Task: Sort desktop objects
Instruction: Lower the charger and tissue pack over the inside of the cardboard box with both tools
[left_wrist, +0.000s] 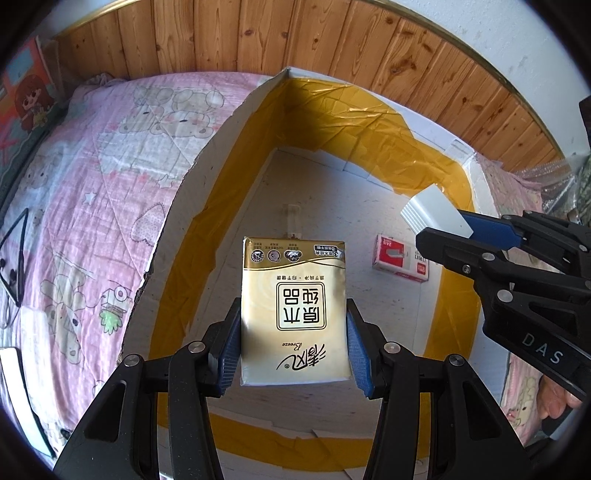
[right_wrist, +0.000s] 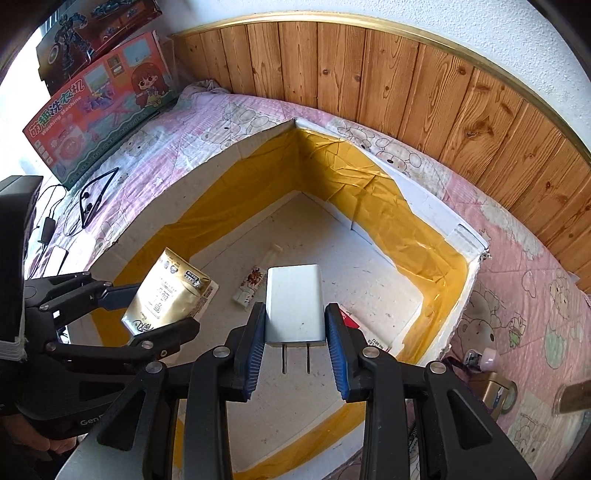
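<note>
The tissue pack (left_wrist: 293, 314) is a gold-and-cream packet with printed characters. It sits pinched between the blue pads of the left claw (left_wrist: 293, 341), gripped at its two long sides, and hangs above the floor of the white foam box (left_wrist: 177, 206). The white charger (right_wrist: 294, 303), with two metal prongs pointing back toward the camera, is clamped between the blue pads of the right claw (right_wrist: 295, 345), also above the box interior.

The box is open-topped; yellow tape lines its inner walls. On its floor lie a red-and-white staple box (left_wrist: 400, 260), a small patterned packet (right_wrist: 251, 286) and a pale, slim object too faint to identify. In the right wrist view, the staple box is mostly hidden behind the right claw.

The box rests on a bed covered by a pink cartoon-print quilt (left_wrist: 92, 177). Wooden panelling (right_wrist: 406, 92) runs behind the bed. Colourful toy cartons (right_wrist: 96, 103) stand at the far left corner, and a black cable (right_wrist: 96, 195) lies on the quilt.
</note>
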